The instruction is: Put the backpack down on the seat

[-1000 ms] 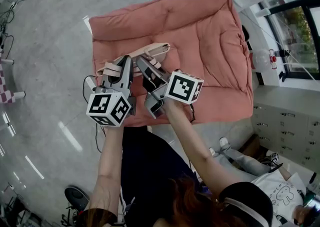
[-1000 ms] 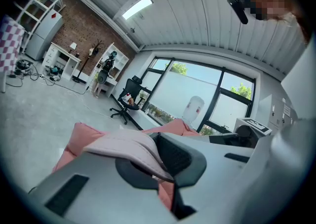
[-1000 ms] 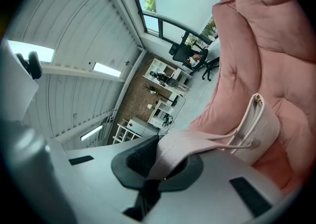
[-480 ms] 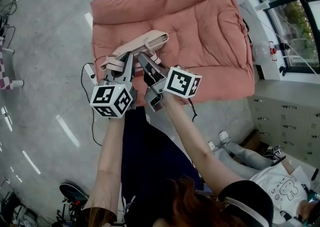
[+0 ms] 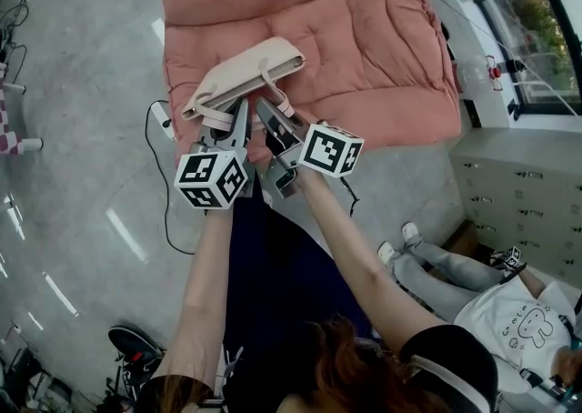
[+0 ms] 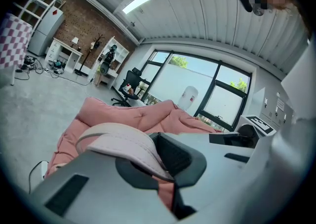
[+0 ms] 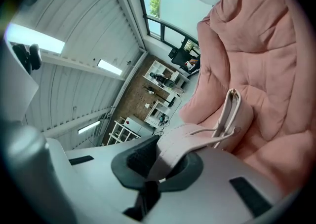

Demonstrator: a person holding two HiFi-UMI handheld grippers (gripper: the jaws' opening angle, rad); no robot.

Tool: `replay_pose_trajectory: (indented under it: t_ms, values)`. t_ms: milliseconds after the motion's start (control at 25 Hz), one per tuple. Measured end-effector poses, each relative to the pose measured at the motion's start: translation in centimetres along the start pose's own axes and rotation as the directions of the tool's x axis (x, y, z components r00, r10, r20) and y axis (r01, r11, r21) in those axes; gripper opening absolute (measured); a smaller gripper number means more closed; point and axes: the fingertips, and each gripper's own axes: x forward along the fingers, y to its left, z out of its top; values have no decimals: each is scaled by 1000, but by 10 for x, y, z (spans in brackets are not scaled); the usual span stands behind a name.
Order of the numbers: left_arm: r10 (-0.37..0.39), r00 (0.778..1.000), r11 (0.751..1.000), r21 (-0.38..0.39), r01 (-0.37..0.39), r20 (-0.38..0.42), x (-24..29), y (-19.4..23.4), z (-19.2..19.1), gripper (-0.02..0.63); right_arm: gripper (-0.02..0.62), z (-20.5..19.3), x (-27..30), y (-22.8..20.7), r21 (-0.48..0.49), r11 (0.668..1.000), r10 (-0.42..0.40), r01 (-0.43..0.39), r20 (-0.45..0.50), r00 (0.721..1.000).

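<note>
Over the near edge of the salmon-pink quilted seat [image 5: 382, 47], steadying a pale pink fabric backpack [image 5: 245, 75] for set-down, with left gripper [image 5: 237, 118] and right gripper [image 5: 269, 117] each pinching one strap [image 6: 126, 146].

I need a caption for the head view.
Left gripper and right gripper, each shut on a strap, hold the beige backpack over the pink seat.

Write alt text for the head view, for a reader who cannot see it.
Seen from above, a person holds a pale pink fabric backpack by its straps, the left gripper and right gripper each shut on one, above the near edge of a padded salmon-pink seat on a grey floor.
</note>
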Motion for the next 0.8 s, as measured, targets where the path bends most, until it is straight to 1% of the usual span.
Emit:
replay_pose_trajectory:
  t_ms: [120,200,280,480,680,800]
  values:
    - [-6,999,1000,5,6,-33,-11,-13,-24,18,32,-15,-20,-7,-8,1000,-2,2,12,1000]
    - [-6,999,1000,-9,5,-48,-20,-21,-40,18,32,-25,-33,-12,-7,1000,-9,9,22,1000]
    - [-6,998,1000,-20,5,-65,-30,-29,-58,18,32,-36,-45,-18,-6,1000,-23,23,31,999]
    - [-16,992,1000,-16,14,-125,-45,-47,-95,18,32,-60,-69,-34,-35,997,-68,69,21,997]
    - [-8,990,1000,-2,7,-143,-46,-52,-120,18,32,-71,-83,-52,-35,994,-98,100,37,994]
    - [4,984,1000,-12,-6,-179,-49,-53,-152,18,32,-87,-95,-68,-67,989,-135,135,11,991]
